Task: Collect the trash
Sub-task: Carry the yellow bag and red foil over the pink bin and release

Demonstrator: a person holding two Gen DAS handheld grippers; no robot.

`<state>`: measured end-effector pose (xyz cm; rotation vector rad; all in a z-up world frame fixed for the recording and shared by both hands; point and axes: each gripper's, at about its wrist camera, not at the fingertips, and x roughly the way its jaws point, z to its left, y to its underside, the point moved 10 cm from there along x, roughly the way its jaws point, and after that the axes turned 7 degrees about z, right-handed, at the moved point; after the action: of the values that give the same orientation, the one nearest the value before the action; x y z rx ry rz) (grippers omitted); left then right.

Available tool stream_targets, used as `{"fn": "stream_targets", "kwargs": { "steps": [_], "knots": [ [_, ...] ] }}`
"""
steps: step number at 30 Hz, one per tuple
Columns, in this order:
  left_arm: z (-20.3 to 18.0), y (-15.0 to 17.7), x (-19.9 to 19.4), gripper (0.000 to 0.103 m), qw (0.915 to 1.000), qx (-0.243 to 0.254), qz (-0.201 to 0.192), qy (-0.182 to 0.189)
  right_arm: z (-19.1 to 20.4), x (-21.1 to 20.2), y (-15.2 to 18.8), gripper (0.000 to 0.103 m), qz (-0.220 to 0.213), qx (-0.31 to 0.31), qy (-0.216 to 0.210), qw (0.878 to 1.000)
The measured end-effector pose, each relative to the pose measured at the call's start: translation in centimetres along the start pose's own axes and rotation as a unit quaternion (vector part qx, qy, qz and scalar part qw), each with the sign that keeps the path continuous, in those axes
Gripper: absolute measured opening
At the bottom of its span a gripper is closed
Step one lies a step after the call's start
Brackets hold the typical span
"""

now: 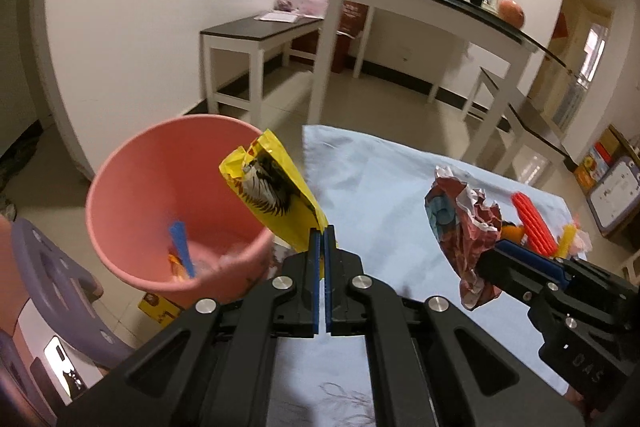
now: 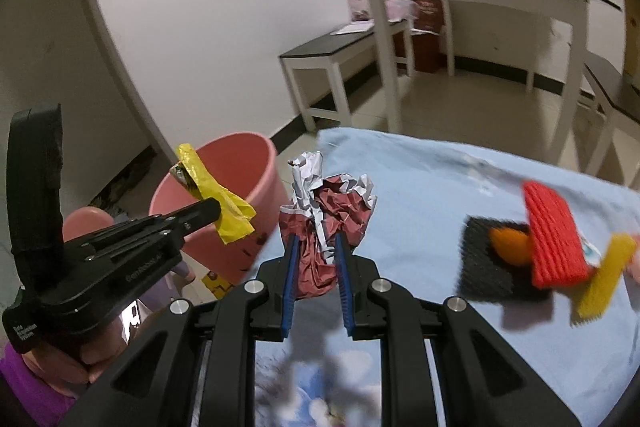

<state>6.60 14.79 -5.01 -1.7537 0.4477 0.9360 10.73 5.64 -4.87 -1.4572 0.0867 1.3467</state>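
Two wrappers, yellow wrapper (image 1: 276, 195) and red wrapper (image 2: 328, 223), sit clamped between jaws.

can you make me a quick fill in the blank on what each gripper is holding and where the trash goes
1. The left gripper is shut on a ____ wrapper.
2. The right gripper is shut on a crumpled ____ wrapper.
3. The bin beside the table is ____ in colour.
4. The cloth on the table is light ____.

Missing words: yellow; dark red; pink; blue
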Motion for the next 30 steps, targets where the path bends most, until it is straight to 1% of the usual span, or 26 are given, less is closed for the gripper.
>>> {"fn": "stream_targets", "kwargs": {
  "steps": [10,16,23,26,30],
  "knots": [
    [6.1,-2.1,0.0,0.001,0.9986,-0.039,-0.018,-0.031,5.4,2.1,-4.2,0.018,-0.01,-0.05,-0.024,0.998],
    [10.0,-3.1,-0.1,0.001,0.9964,-0.062,-0.031,-0.048,8.0,3.9,-5.7,0.018,-0.008,-0.061,-0.039,0.997],
    [13.7,-2.6,1.1,0.001,0.994,-0.083,-0.016,-0.07,10.6,7.1,-6.3,0.018,0.012,-0.065,-0.057,0.996],
    [14.5,-2.1,1.8,0.001,0.9936,-0.086,-0.007,-0.073,11.3,9.1,-6.6,0.019,0.027,-0.065,-0.059,0.996],
    [15.6,-1.7,2.6,0.001,0.9931,-0.084,0.0,-0.082,11.9,11.3,-6.2,0.019,0.045,-0.062,-0.061,0.995]
  ]
}}
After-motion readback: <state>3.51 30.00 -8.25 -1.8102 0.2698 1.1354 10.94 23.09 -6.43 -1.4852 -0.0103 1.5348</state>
